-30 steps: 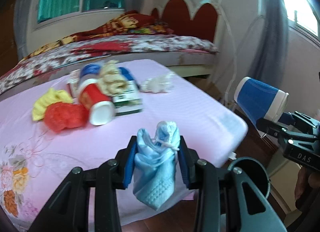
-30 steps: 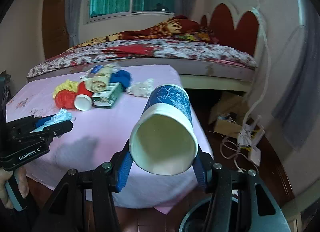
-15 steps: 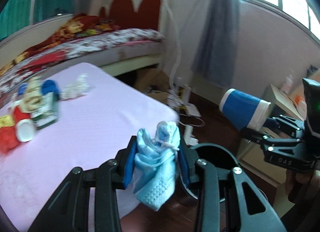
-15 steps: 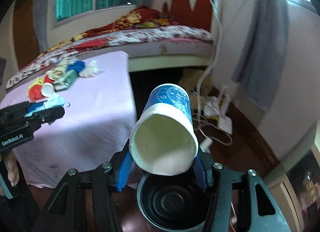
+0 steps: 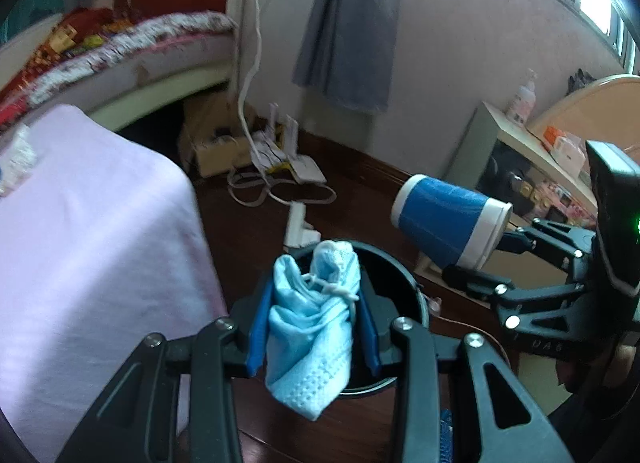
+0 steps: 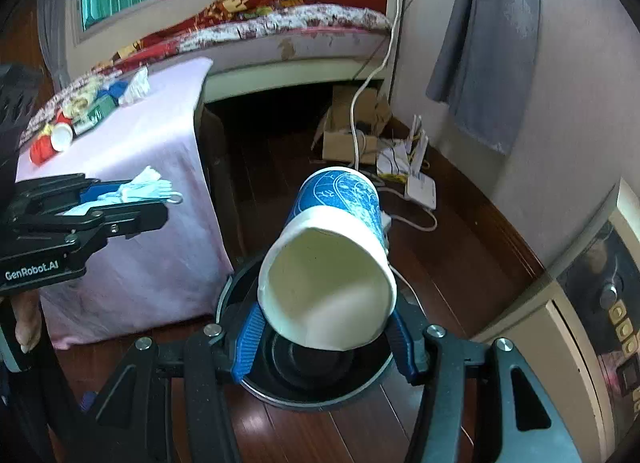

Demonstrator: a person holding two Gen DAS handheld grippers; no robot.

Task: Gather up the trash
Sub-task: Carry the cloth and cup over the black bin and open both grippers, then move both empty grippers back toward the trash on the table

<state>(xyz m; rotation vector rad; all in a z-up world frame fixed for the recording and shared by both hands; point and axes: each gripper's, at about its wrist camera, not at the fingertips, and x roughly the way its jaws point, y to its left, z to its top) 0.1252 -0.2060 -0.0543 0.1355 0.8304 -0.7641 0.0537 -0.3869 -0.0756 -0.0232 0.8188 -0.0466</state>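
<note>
My left gripper (image 5: 314,327) is shut on a crumpled light-blue face mask (image 5: 310,337), held just over the near rim of a round black trash bin (image 5: 400,275) on the floor. My right gripper (image 6: 324,333) is shut on a blue paper cup with a white inside (image 6: 332,263), tilted mouth toward the camera, right above the same bin (image 6: 304,389). In the left wrist view the cup (image 5: 448,223) hangs to the right of the bin. More trash (image 6: 80,115) lies on the pink-covered table (image 6: 132,183): a red cup, a green box, crumpled tissue.
The pink table's corner (image 5: 120,223) stands just left of the bin. Behind the bin on the dark wood floor lie a cardboard box (image 6: 348,135), white cables and a router (image 6: 420,187). A bed (image 6: 280,35) runs along the back; a cabinet (image 6: 592,323) stands at the right.
Both grippers swung right and down, away from the table, and now hang over the black bin. The mask and the cup stay gripped as before.
</note>
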